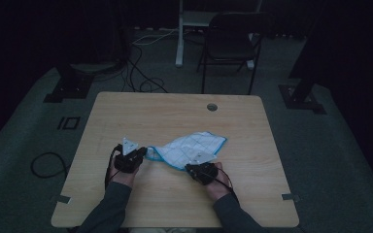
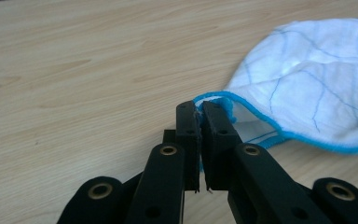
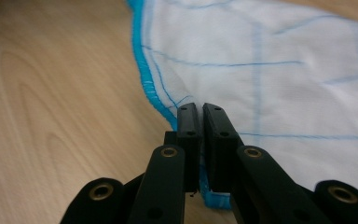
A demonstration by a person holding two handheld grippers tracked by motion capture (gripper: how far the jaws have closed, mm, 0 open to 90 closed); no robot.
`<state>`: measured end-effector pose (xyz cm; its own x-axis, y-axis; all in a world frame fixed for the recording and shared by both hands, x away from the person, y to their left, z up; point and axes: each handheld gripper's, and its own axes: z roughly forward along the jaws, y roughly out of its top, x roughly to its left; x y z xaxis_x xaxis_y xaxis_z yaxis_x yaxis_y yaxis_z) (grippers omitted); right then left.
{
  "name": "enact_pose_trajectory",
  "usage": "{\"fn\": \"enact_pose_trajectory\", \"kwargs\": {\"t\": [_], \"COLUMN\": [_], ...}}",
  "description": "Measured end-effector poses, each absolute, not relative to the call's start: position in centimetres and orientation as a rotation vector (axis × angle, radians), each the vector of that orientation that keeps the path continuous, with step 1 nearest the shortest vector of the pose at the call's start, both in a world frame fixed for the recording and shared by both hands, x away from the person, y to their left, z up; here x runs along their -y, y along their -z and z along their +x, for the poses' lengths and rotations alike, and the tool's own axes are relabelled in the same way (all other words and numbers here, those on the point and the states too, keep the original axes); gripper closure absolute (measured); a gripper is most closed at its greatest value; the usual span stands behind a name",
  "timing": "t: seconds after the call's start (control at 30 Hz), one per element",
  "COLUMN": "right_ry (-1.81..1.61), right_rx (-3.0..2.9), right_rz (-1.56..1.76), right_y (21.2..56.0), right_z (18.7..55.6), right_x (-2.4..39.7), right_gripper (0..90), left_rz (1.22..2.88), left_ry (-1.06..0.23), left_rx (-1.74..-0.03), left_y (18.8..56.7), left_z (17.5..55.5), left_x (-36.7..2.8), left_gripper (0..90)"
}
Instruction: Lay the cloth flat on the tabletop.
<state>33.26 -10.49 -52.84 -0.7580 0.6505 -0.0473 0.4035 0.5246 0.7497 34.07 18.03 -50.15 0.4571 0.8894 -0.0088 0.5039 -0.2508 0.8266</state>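
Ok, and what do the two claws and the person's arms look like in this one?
Both are black. The left claw and right claw each carry a pale grey three-cornered plate on top, and thin dark cables trail back past the hands. In the gripper views, the flat black fingers hang on linkage arms with brass-coloured rivets. The sleeves are dark grey.

Bare table point(image 1: 175, 109) all around — only the cloth point(image 1: 189, 148) lies between.

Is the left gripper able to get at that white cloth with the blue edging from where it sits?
Yes, it seems so: the left gripper is already shut on the blue hem of the white cloth, with nothing in between on the wooden table.
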Motion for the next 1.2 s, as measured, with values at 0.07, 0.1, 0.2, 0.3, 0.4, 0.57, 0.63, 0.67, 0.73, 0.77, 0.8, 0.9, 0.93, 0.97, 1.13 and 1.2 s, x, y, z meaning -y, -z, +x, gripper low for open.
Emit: {"fn": "enact_pose_trajectory", "kwargs": {"t": [0.07,0.1,0.2,0.3,0.4,0.57,0.63,0.67,0.73,0.77,0.8,0.9,0.93,0.97,1.13,1.2], "right_ry": [-1.082,-1.083,-1.092,-1.087,-1.080,-1.066,-1.062,-1.060,-1.059,-1.057,-1.057,-1.046,-1.039,-1.039,-1.038,-1.037], "right_rx": [-2.421,-2.412,-2.370,-2.348,-2.336,-2.326,-2.326,-2.325,-2.326,-2.327,-2.328,-2.323,-2.322,-2.321,-2.323,-2.325], "right_rz": [0.901,0.912,0.954,0.985,1.014,1.047,1.050,1.052,1.057,1.053,1.054,1.052,1.045,1.043,1.052,1.052], "right_y": [52.5,52.4,52.1,52.1,52.3,52.5,52.5,52.5,52.6,52.6,52.6,52.6,52.5,52.5,52.6,52.6], "right_z": [33.3,33.2,33.1,32.8,32.3,31.9,31.9,31.8,31.8,31.7,31.7,31.6,31.5,31.5,31.3,31.3], "right_x": [11.5,11.9,13.7,14.9,16.0,17.2,17.4,17.5,17.7,17.7,17.8,17.8,17.8,17.9,18.2,18.3], "right_gripper": [86.5,86.6,86.7,86.8,86.9,86.9,86.9,86.9,86.9,86.9,86.9,86.9,86.9,86.9,86.9,86.9], "left_rz": [1.910,1.919,1.938,1.949,1.938,1.938,1.944,1.950,1.964,1.966,1.972,1.977,1.980,1.987,2.017,2.036], "left_ry": [-0.603,-0.597,-0.585,-0.585,-0.580,-0.569,-0.565,-0.566,-0.553,-0.530,-0.517,-0.453,-0.440,-0.425,-0.306,-0.254], "left_rx": [-1.149,-1.132,-1.101,-1.089,-1.096,-1.098,-1.089,-1.091,-1.096,-1.101,-1.099,-1.104,-1.104,-1.105,-1.141,-1.174], "left_y": [50.1,50.1,50.3,50.6,50.6,50.3,50.3,50.3,50.5,50.7,50.8,51.4,51.5,51.7,52.7,53.1], "left_z": [33.8,33.5,33.1,33.0,33.2,34.3,35.1,35.4,36.3,36.9,37.2,38.4,38.6,38.9,40.2,40.7], "left_x": [-17.8,-17.6,-17.0,-16.7,-16.7,-16.0,-15.1,-14.9,-14.1,-13.5,-13.2,-11.9,-11.6,-11.2,-10.0,-9.8], "left_gripper": [86.4,86.3,85.1,79.2,74.0,71.7,70.7,69.6,68.1,67.5,66.2,62.6,61.5,60.8,55.8,53.9]}}
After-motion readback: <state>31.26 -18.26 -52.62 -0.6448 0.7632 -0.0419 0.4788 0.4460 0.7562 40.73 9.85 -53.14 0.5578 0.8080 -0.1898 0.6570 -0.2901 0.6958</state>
